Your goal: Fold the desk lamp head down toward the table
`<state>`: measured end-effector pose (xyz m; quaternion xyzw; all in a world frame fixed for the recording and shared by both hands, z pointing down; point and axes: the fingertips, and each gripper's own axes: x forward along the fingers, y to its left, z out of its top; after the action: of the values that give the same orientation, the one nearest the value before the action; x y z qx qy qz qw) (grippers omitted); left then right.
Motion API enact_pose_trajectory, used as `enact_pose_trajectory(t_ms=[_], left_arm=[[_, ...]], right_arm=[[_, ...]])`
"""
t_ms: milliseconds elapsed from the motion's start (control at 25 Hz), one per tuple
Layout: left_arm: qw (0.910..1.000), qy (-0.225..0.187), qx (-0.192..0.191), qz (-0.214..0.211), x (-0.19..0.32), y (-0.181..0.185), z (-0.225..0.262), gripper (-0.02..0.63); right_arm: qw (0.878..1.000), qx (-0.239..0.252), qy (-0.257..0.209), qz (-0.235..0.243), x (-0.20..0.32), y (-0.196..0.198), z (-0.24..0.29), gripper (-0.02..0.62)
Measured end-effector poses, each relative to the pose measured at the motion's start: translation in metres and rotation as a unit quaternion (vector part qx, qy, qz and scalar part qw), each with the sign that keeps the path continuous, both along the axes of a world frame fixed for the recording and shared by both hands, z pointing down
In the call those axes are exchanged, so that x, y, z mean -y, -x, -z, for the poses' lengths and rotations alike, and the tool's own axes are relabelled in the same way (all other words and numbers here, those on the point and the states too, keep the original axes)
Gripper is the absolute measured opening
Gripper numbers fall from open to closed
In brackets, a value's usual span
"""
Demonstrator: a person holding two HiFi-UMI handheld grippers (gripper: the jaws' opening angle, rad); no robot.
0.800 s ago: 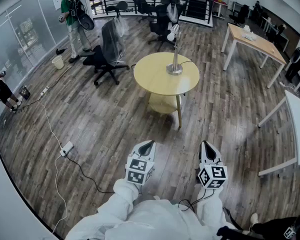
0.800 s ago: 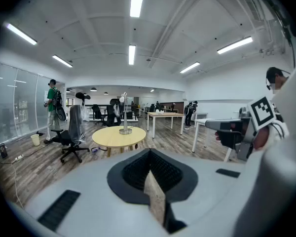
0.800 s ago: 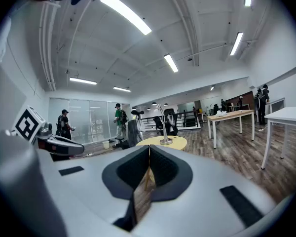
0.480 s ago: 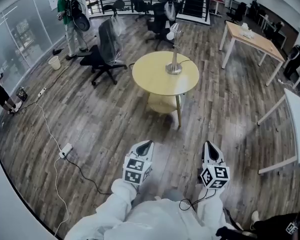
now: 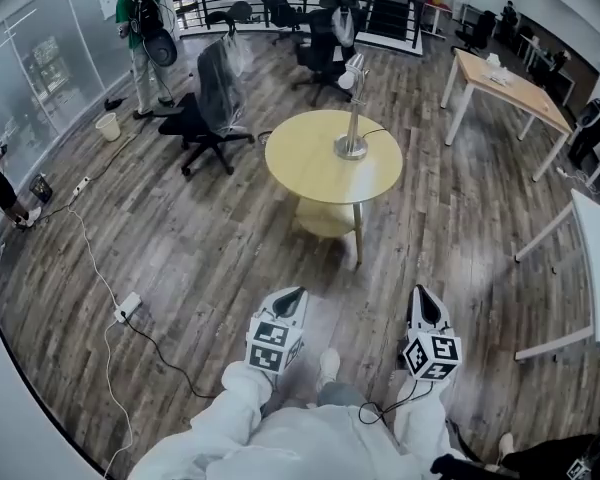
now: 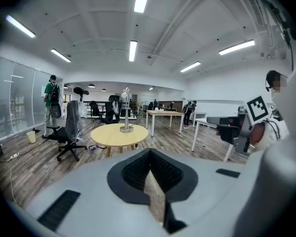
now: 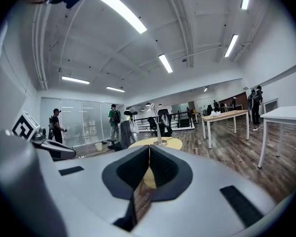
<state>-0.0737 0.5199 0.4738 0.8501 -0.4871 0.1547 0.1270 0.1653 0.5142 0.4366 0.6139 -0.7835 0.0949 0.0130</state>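
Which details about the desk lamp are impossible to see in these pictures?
- Silver desk lamp's neck hinge: too small in every view.
- Round yellow table's legs, right gripper view: hidden behind the right claw.
- Lamp head's tilt, left gripper view: too small.

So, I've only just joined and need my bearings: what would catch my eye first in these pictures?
A round yellow table stands alone in the middle of the wooden floor, with a desk lamp upright on it, its head raised. Nearest the camera, at the bottom of the head view, the left gripper and the right gripper point toward the table, both shut, empty and well short of it.
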Motion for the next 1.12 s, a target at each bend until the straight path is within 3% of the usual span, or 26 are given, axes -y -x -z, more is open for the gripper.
enact_pose_trajectory(t_ms=[400, 1120], left_arm=[[1.0, 0.001, 0.003, 0.009, 0.076, -0.003, 0.004, 0.002], [0.9998, -0.015, -0.004, 0.013, 0.247, -0.057, 0.017, 0.002]], right_arm=[[1.0, 0.005, 0.0, 0.025, 0.084, 0.009, 0.002, 0.012], [0.999, 0.001, 0.0, 0.047, 0.248, -0.021, 0.006, 0.012]])
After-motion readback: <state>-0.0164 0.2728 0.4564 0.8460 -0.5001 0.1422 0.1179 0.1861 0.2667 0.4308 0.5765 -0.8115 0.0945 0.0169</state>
